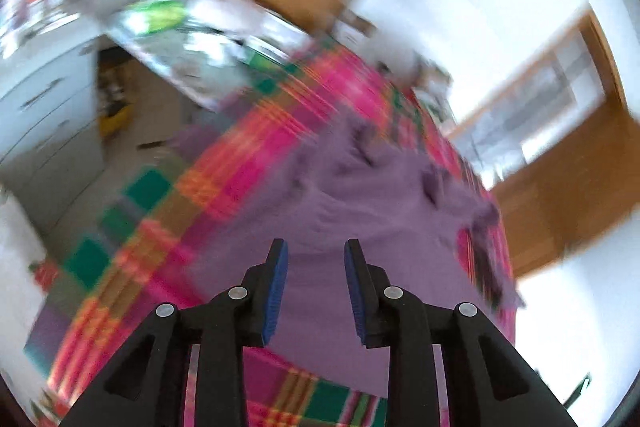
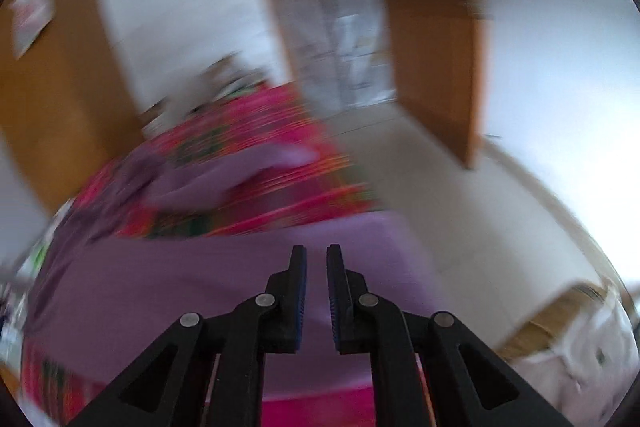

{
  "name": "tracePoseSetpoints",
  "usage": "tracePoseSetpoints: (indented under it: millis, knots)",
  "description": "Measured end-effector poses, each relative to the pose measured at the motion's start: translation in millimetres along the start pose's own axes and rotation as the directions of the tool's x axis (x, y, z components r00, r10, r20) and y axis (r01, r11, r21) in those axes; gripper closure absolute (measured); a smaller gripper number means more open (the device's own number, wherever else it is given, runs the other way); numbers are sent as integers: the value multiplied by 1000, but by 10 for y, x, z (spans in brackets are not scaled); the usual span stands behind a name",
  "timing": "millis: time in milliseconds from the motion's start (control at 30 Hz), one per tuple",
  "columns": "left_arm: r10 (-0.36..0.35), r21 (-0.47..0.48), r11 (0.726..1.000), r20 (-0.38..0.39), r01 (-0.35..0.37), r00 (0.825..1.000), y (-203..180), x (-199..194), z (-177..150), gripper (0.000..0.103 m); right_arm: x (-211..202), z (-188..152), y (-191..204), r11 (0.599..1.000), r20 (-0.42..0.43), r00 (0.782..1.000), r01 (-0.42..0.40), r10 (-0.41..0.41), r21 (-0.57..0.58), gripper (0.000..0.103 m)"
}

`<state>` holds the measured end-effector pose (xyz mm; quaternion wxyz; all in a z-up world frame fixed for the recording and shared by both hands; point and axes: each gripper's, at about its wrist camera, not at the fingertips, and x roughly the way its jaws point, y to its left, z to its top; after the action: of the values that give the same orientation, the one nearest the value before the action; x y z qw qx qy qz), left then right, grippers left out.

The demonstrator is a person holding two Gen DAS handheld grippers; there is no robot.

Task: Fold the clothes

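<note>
Purple cloth, one garment (image 1: 360, 211), lies spread over a bed with a plaid cover (image 1: 224, 163) of pink, orange and green squares; both views are smeared by motion, so fine detail is lost. In the left wrist view the garment takes up the middle and the right-hand side of the bed, creased towards its far end, with plaid showing along the bed's left edge and again at its near edge below the cloth. One pair of left tongs (image 1: 316, 247) hangs above the smooth near part of the garment, its two blue-padded fingers (image 1: 278, 287) spread apart with nothing between them, only purple cloth seen through the gap. In the right wrist view the same garment (image 2: 168, 267) fills the near part of the bed, reaching to the bed's right-hand edge, and one long purple sleeve-like strip (image 2: 248, 163) stretches across the plaid cover (image 2: 280, 195) farther off. The right tongs (image 2: 317, 251) show two fingers standing slightly apart, a narrow slit between the blue pads, and no cloth is pinched in them. Beyond the bed's right edge lies pale floor (image 2: 460, 211), and one open wooden door (image 2: 436, 39) stands at the far side. One white chest of drawers (image 1: 44, 115) stands off the bed's left edge.
</note>
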<state>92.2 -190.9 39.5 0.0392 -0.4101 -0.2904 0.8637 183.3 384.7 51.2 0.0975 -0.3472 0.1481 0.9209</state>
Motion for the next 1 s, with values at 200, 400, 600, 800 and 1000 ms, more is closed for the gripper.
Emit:
tracePoseSetpoints:
  millis: [200,400,600,800,1000]
  knots:
    - [-19,90,995,-138,32,990,-247,475,-149,73,490,-199,659,974,-169,979,-146,117,-175,93]
    - [78,119,991,-168,-59,983,-123,626,-102,73,628,-286,725,970,-217,976,-83,32,-228,93]
    - [72,182,982,-122,-49,990,-198,535,305,73,491,162,1019,940,-169,984,-112,59,-323,93]
    - [76,293,955,-69,-52,995,-556,418,917,73,304,1018,1646,890,-83,982,-186,167,-416,92]
    - [64,342,939,-113,-21,992,-907,591,1501,73,193,1813,2463,802,-26,958,-254,286,-540,71]
